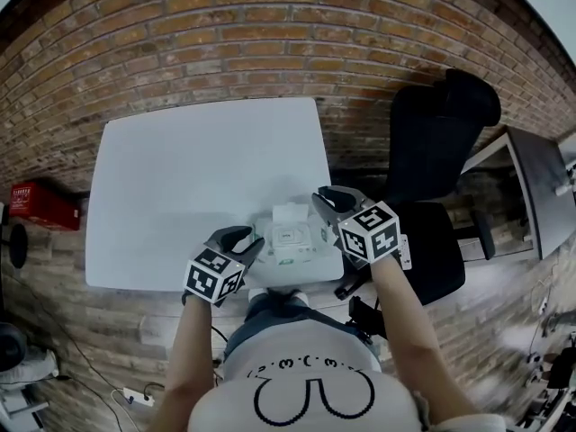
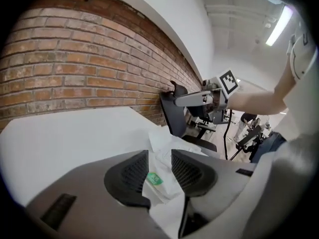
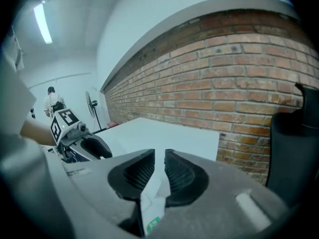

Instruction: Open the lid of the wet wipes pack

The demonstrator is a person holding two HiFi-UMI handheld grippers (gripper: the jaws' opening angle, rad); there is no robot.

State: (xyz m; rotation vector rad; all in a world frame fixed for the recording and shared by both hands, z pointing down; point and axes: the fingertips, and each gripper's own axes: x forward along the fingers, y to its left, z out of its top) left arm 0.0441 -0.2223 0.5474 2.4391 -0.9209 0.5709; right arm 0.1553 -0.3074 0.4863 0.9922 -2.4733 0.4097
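The left claw (image 2: 160, 156) is narrow, its two pads closed on the left end of the pack (image 2: 165, 183). White film fills the gap between them, and a green label (image 2: 154, 179) shows just below the tips. The right claw (image 3: 159, 156) is narrower still and pinches a thin white fold of the pack's right end, which runs down out of the gap toward the camera.

The pack hangs between the two claws, to the right of the left one and to the left of the right one. Just past the tips of both, a white flap (image 1: 291, 213) lies tipped away from the oval opening (image 1: 288, 237). It looks like the lid, folded open.

Each claw sees the other across the pack, with the marker cube (image 2: 228, 80) riding on top. Below and beyond both claws is the white table (image 1: 198, 178). The pack sits at its near edge, though I cannot tell whether it rests there. Farther ahead is a brick wall (image 1: 270, 43). Out past the right claw's right side stands a black chair (image 1: 436, 142).
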